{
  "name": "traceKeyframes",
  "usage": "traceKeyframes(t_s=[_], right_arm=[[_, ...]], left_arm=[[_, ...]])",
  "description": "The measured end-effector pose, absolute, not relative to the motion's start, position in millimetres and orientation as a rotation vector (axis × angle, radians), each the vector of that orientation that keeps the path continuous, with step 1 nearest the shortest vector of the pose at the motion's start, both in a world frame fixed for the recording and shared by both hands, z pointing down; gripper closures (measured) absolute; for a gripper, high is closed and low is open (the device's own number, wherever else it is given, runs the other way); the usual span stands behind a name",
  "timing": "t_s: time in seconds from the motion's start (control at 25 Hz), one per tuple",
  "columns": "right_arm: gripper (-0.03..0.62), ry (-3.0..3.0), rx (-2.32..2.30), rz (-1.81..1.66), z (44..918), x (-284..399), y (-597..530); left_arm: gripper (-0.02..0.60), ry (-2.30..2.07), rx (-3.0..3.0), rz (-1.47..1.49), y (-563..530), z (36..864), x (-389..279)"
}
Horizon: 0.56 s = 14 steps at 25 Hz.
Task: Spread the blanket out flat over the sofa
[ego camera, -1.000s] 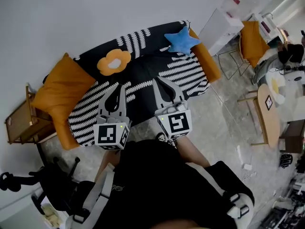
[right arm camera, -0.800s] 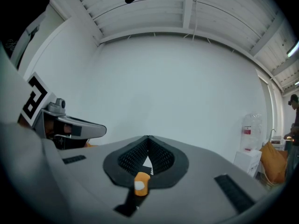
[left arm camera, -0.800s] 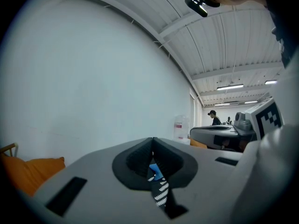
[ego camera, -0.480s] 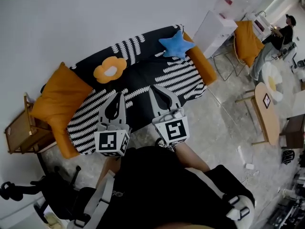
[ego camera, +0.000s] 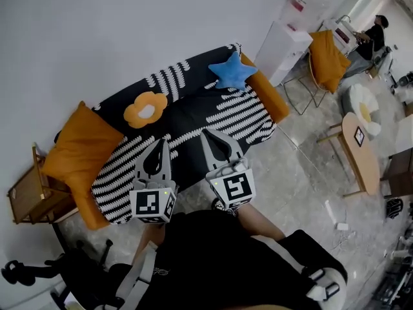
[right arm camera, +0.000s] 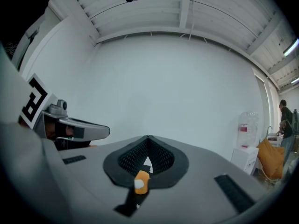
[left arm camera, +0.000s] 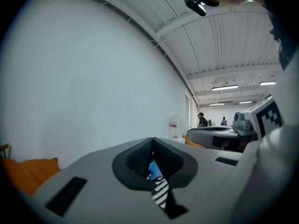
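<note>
White wall behind, pale stone floor (ego camera: 303, 166) in front. Blanket (ego camera: 193, 118), black with white stripes, lies draped over the seat and backrest of the sofa (ego camera: 270, 101), whose orange arm shows bare at the right end. Flower cushion (ego camera: 146, 109) and blue star cushion (ego camera: 230, 71) sit on the blanket along the back. A big orange cushion (ego camera: 80, 144) leans at the left end.

Against the earlier frames, cloth and cushions lie the same. Only my head view has drifted, so the sofa sits a touch higher in frame.

Left gripper (ego camera: 161, 143) and right gripper (ego camera: 207, 134) are side by side, aimed at the sofa's front. As far as I can tell, neither touches the cloth. Both have jaws pressed together on nothing; each gripper view shows only a sliver of sofa beyond the closed pads.

Judgement: no spreading is under way at this moment. The blanket looks largely laid out, though the hem at front left may be uneven.
</note>
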State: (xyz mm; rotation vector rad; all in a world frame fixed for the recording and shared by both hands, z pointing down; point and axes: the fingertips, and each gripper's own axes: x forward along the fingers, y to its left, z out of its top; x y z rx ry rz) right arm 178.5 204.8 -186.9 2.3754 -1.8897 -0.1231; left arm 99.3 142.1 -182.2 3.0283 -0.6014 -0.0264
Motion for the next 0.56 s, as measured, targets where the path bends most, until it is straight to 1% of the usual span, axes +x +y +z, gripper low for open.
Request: traceKeyframes(t_s=[0.56], right_arm=[[0.586, -1.844, 2.422, -0.141, -190.7, 186.7, 220.7]], left_arm=[[0.558, -0.531, 3.029, -0.037, 152.7, -177.1, 111.8]])
